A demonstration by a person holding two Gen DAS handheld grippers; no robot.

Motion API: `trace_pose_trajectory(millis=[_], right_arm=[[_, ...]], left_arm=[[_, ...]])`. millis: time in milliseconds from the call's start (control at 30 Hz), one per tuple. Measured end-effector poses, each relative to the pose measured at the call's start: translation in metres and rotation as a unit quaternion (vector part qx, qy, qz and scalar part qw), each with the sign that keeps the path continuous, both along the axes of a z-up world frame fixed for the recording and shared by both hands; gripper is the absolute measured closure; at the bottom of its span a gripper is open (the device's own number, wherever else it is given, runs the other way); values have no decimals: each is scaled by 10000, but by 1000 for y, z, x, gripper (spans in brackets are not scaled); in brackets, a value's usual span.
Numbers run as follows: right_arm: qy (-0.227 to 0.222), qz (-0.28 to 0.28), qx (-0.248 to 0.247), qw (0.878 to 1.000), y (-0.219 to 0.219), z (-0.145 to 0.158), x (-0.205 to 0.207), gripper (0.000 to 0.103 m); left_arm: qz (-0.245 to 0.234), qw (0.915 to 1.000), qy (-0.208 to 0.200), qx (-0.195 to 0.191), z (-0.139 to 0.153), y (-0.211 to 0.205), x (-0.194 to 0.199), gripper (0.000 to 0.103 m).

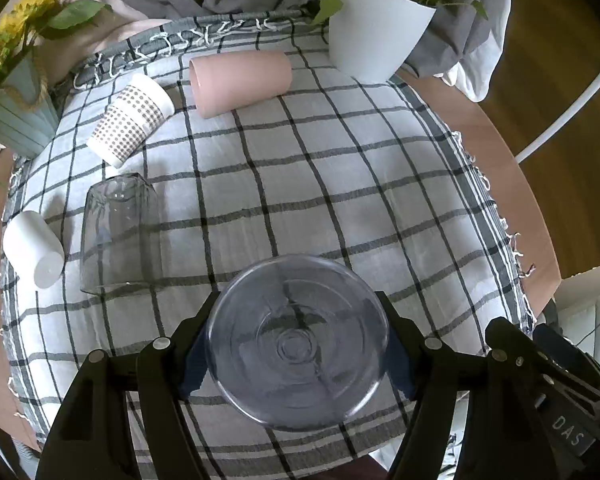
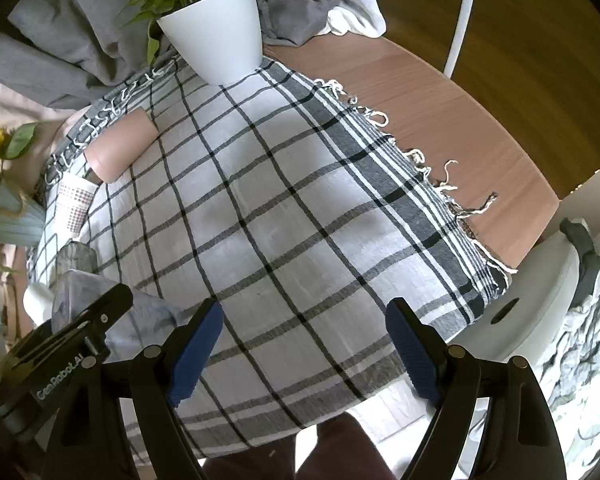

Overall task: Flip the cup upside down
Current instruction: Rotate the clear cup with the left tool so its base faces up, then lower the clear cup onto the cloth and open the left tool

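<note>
In the left wrist view my left gripper (image 1: 298, 344) is shut on a clear glass cup (image 1: 298, 340); its round end faces the camera and it hangs over the checked cloth (image 1: 300, 184). A second clear glass (image 1: 118, 236) stands upside down at the left. A pink cup (image 1: 240, 80) and a dotted cup (image 1: 130, 120) lie on their sides at the back; a small white cup (image 1: 32, 254) lies at the far left. My right gripper (image 2: 304, 344) is open and empty above the cloth's near edge (image 2: 300, 400). In the right wrist view the held glass (image 2: 100, 304) and the left gripper show at lower left.
A white plant pot (image 1: 370, 32) stands at the back right of the cloth, and also shows in the right wrist view (image 2: 216, 28). A pale blue vase with yellow flowers (image 1: 16, 116) stands at the back left. Bare wooden table (image 2: 440, 120) lies right of the cloth. A white stool (image 2: 520, 300) stands nearby.
</note>
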State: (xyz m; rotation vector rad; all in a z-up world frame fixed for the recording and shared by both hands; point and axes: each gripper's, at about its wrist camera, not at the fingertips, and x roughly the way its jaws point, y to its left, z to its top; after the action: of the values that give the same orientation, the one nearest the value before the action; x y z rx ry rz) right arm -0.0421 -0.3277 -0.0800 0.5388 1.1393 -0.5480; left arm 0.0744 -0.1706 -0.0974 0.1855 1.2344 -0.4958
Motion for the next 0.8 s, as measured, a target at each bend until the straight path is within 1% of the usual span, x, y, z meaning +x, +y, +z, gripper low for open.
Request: trace_pose_trajectory(millis=[67,100,133,200,233,300,400,600,700,767,800], right_arm=[[4,-7,-21,10000,0,1,0,19],[8,-8,-49,10000,0,2,-1,19],[16,-5,-70,10000,1,3,-1,19],[33,12,-97,9999,1,5,-1,19],[35,18,-122,9999,2,5,-2,16],[48,11,-180,9998,2,6,-3,15],[60,5,-181,9998,3,6,-3,15],[65,-13,-208,9998,3,8,-5,15],[51,-13,-229,9997,4,10,-8,13],[26,-2,-218,9998,5,13,-9,13],[1,0,-209,9998,6,16,-11,13]], left_arm=[[-15,10000,25,35,-1,-1,0,25],[-17,10000,3,77,-1,-2,0,17],[-23,9999,-31,93,-1,-2,0,15],[-27,9999,-87,105,0,-2,-1,14],[-21,9999,-93,131,0,-2,-1,13],[-23,9999,-70,124,-1,-2,-1,12],[0,9999,-57,120,-1,-2,-1,12],[-24,9996,-259,144,6,-2,-4,12],[13,9993,-363,96,15,2,-6,12],[65,9990,-446,-9,25,7,-10,11],[112,9986,-519,-73,32,10,-12,8]])
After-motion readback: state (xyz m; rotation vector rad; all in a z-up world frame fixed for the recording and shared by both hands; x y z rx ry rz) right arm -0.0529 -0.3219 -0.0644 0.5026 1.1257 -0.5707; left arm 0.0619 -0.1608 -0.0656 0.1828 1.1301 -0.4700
